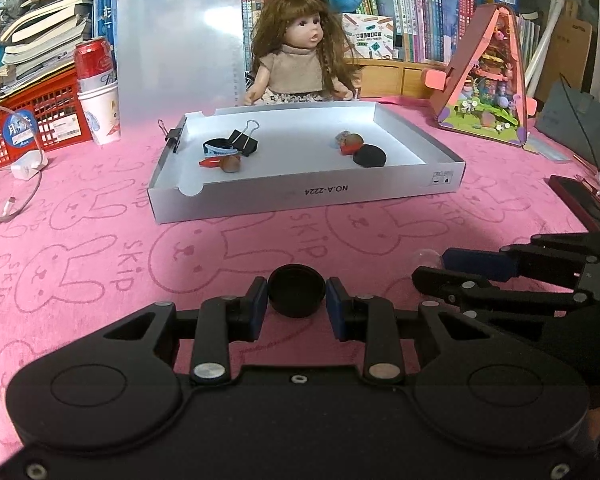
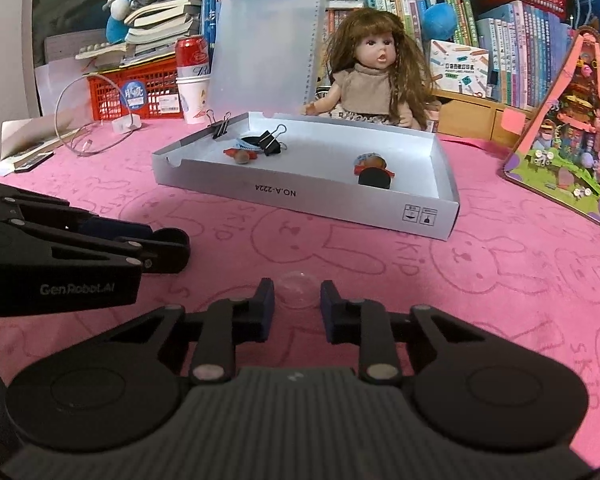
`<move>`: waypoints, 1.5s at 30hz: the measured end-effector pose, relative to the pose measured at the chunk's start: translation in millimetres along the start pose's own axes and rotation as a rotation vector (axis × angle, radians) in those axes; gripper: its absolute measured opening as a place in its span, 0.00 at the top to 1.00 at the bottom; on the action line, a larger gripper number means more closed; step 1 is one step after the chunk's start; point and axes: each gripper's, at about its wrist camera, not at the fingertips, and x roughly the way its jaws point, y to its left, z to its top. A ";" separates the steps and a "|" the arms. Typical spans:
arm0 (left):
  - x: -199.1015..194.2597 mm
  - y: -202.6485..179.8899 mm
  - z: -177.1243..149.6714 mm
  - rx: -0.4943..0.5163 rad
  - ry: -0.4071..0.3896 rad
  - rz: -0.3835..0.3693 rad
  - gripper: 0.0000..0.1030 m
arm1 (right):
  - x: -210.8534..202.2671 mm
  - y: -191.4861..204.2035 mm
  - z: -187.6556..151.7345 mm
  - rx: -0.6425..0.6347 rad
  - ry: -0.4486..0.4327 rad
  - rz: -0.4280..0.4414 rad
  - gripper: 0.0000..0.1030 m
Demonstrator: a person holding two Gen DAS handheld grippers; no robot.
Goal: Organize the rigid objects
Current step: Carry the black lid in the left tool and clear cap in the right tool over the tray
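2 grippers working side by side on near pink cloth (image 1: 100,248). Left gripper (image 1: 297,300) pinching black cap (image 1: 297,295). Right gripper (image 2: 298,299) squeezing clear dome (image 2: 298,289), pads touching it. White tray (image 1: 284,196) sitting farther back, holding binder clip (image 1: 242,140), stones.

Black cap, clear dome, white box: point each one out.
black cap (image 1: 297,294), left wrist view, its top rim.
clear dome (image 2: 298,289), right wrist view, its rounded top.
white box (image 1: 320,194), left wrist view, its near wall.
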 end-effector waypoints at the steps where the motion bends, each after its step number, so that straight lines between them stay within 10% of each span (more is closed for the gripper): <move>1: -0.2 0.2 0.1 -0.003 -0.001 0.000 0.71 | 0.0 0.0 0.2 0.004 -0.002 -0.001 0.72; 45: 15.1 27.9 76.5 -0.133 -0.088 0.044 0.71 | 13.2 -31.0 61.6 0.103 -0.042 -0.063 0.72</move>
